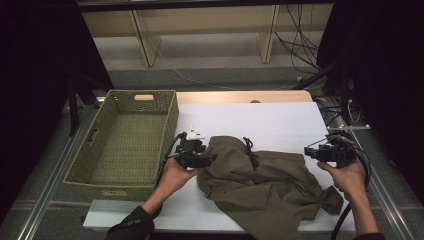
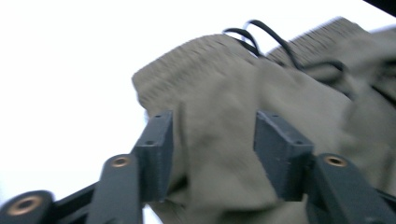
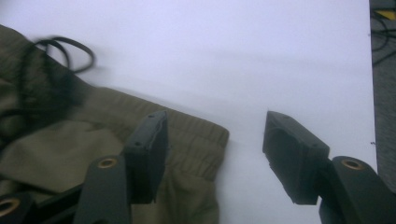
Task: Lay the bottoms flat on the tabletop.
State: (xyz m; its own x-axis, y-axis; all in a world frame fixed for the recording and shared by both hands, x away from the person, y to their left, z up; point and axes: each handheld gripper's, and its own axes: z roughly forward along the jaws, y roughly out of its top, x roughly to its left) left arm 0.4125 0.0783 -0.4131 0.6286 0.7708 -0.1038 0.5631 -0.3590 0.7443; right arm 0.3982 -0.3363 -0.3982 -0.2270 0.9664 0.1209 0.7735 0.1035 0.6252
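Fingers first: both grippers have their jaws spread wide, nothing clamped in either.

High view: olive garment (image 1: 265, 182) lies crumpled on the white table (image 1: 280, 120), centre to right, black drawstring (image 1: 249, 150) on top near its upper edge. Left gripper (image 1: 207, 159) sits at the garment's left edge, held in the left hand (image 1: 175, 175). Right gripper (image 1: 312, 151) is at the garment's right edge, in the right hand (image 1: 350, 177). Woven green basket (image 1: 90, 160) stands on the left, just beside the left gripper; nothing visible inside it.

Left gripper view: left gripper (image 2: 212, 154) jaws straddle a raised fold of the garment (image 2: 219, 116), cloth between the pads, gap on both sides (blurred, so contact is hard to judge). Drawstring (image 2: 261, 32) loops beyond.

Right gripper view: right gripper (image 3: 215, 154) hangs over the ribbed waistband corner of the garment (image 3: 60, 154); one jaw above cloth, the other above bare table (image 3: 233, 56). Drawstring (image 3: 51, 56) curls at upper left.
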